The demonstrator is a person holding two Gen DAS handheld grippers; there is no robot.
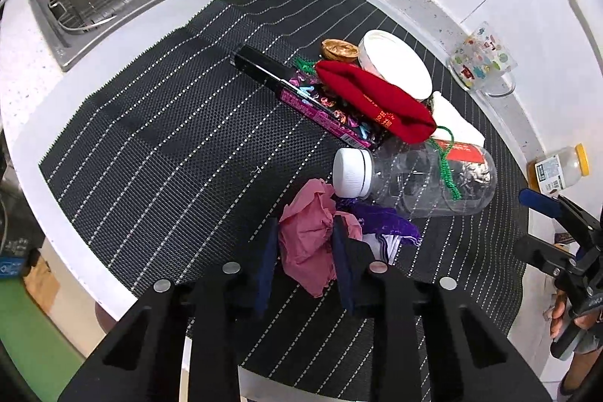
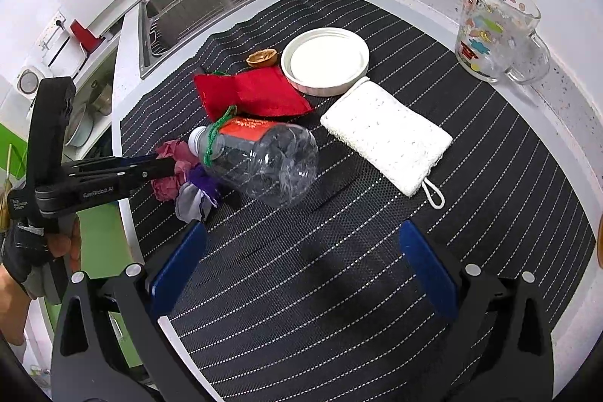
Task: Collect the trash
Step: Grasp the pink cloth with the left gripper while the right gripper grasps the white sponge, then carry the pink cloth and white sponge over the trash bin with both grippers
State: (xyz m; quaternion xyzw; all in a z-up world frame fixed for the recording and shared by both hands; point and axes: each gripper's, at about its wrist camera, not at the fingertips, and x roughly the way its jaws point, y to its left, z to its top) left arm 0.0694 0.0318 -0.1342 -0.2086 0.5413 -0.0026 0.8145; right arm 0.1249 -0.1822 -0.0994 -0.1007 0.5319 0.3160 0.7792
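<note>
Left gripper (image 1: 301, 259) closed on crumpled pink paper (image 1: 307, 247) at mat's (image 1: 169, 145) near edge, pads pinching both sides, likely for lifting away as trash. Purple wrapper (image 1: 384, 219) and plastic bottle (image 1: 414, 176) lying just beside. Right gripper (image 2: 301, 270) wide open, empty, over bare mat.

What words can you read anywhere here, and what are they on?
"GenRobot.AI": on the left hand-held gripper, seen from the right wrist.
Too small or blurred to read: print on the red pouch, the pink-and-black box, the clear bottle label, the yellow-capped jar label, the glass mug.
</note>
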